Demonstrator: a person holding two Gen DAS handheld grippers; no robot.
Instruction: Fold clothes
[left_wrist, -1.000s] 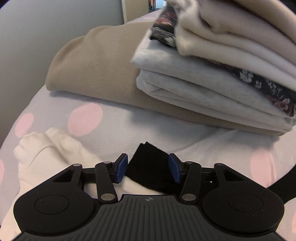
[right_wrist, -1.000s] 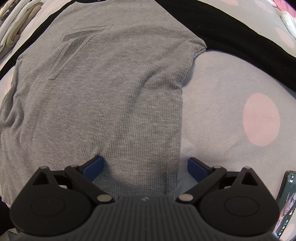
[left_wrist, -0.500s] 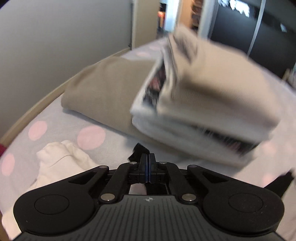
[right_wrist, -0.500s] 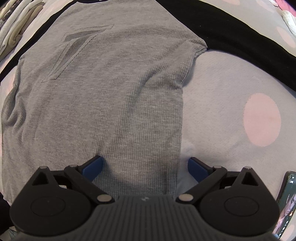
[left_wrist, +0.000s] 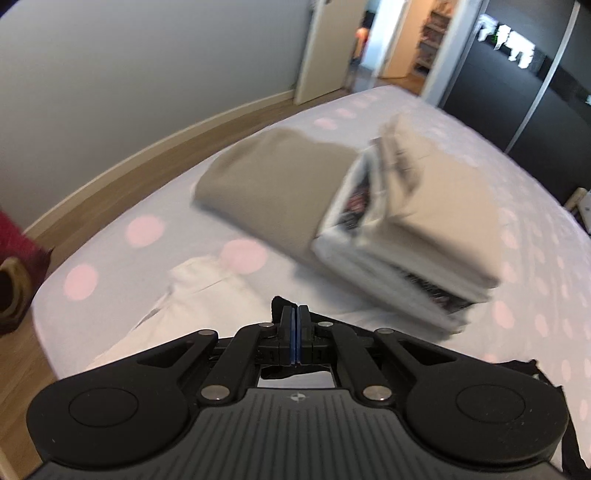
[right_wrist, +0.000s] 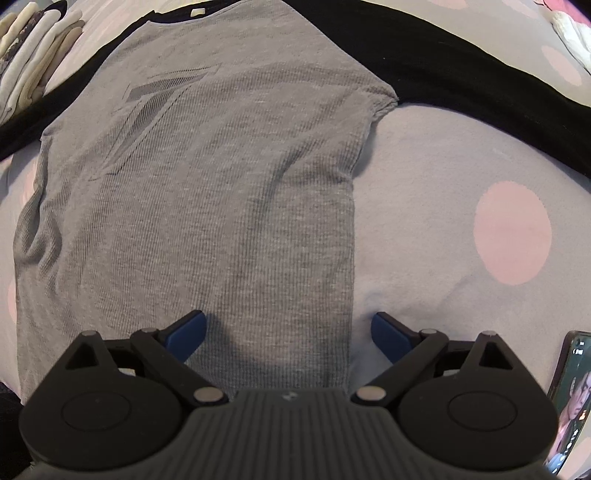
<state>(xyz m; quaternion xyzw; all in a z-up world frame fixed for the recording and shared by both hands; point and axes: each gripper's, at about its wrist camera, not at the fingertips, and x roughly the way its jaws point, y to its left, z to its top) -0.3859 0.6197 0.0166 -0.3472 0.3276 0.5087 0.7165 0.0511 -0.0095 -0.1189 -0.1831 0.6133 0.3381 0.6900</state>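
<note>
A grey raglan shirt (right_wrist: 207, 192) with black sleeves (right_wrist: 461, 70) lies flat on the spotted bed sheet (right_wrist: 424, 221). My right gripper (right_wrist: 288, 328) is open, its jaws wide over the shirt's lower right hem edge. My left gripper (left_wrist: 294, 321) is shut on the end of the black sleeve (left_wrist: 277, 303) and holds it lifted above the bed. More black fabric (left_wrist: 517, 367) trails under the left gripper at the right.
A stack of folded clothes (left_wrist: 417, 236) sits on a tan folded blanket (left_wrist: 273, 184); it also shows in the right wrist view (right_wrist: 33, 66). A white garment (left_wrist: 199, 295) lies near the bed's left edge. A phone (right_wrist: 569, 398) lies at the right.
My left gripper closed on the black sleeve end and rose with it, away from the folded stack. The shirt's left side shifted slightly. The right gripper stayed open and still.
</note>
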